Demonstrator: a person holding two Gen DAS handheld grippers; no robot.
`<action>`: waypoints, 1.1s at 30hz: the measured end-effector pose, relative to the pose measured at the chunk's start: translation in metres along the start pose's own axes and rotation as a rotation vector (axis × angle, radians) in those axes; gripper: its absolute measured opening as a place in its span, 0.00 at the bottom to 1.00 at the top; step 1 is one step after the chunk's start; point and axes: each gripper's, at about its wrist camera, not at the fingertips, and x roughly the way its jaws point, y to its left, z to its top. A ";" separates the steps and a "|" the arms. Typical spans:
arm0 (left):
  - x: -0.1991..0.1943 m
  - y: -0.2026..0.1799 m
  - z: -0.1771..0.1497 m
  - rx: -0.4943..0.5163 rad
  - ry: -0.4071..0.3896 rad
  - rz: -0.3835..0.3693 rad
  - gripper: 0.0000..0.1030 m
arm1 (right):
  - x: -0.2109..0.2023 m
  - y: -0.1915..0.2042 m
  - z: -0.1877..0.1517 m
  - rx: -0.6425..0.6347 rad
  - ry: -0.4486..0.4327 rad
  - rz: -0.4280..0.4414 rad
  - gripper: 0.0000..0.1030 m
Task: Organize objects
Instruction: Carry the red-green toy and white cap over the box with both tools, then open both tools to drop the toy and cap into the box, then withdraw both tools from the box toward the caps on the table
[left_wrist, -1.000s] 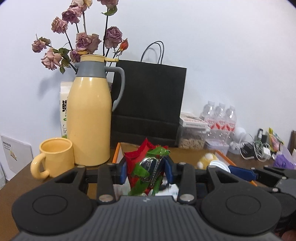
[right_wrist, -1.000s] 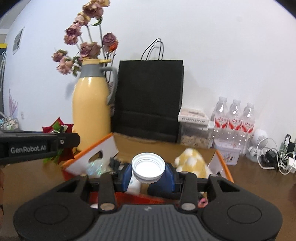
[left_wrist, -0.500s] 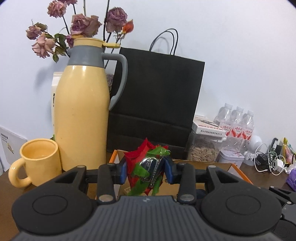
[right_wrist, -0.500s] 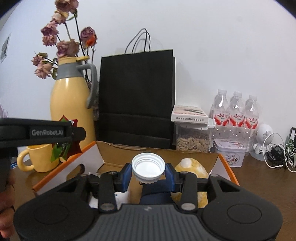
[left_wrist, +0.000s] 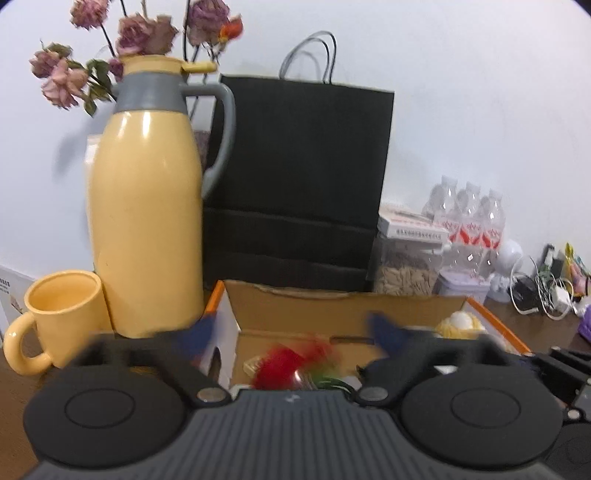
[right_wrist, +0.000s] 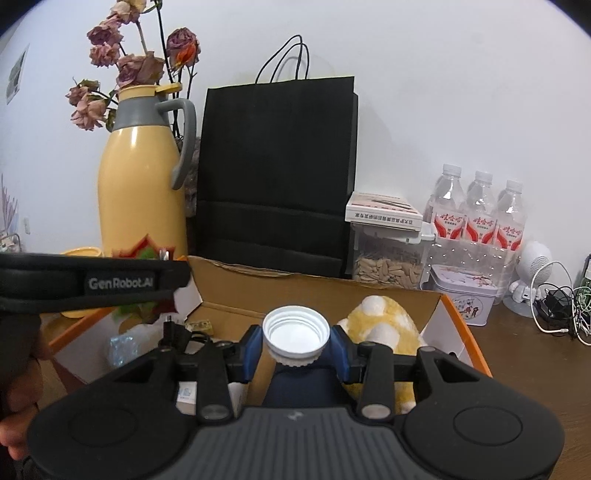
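White wall backs a brown desk, where an open box sits in front of a black bag, with a yellow flask and mug to its left.

My left gripper stands wide; its jaws have just been opening, and the red-and-green bundle lies loose between them, blurred, down in the box near its left wall. Only this view shows the whole mug; the blue fingertips are smeared by motion.

My right gripper has a white-capped bottle between its pads; the jaws have just been opening, and I cannot tell whether the pads still press on it. It hangs over the box's middle, just beside a yellow plush at the right wall. Only this view shows the left gripper's side, printed "GenRobot.AI", my hand under it at the frame's left edge, and a crinkled wrapper in the box's left part.

Three water bottles at the desk's back edge carry red labels with script too small to read. Beside them stand a seed jar with a printed carton on top, and a tin. Cables tangle at the right edge.
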 end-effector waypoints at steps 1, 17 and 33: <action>-0.003 0.000 0.001 0.002 -0.016 0.012 1.00 | -0.002 0.000 0.000 0.004 -0.006 0.003 0.67; -0.016 0.007 0.006 -0.035 -0.032 0.012 1.00 | -0.015 -0.004 0.002 0.028 -0.058 -0.004 1.00; -0.082 0.012 0.002 -0.020 -0.115 -0.066 1.00 | -0.075 -0.009 0.000 0.002 -0.140 0.001 1.00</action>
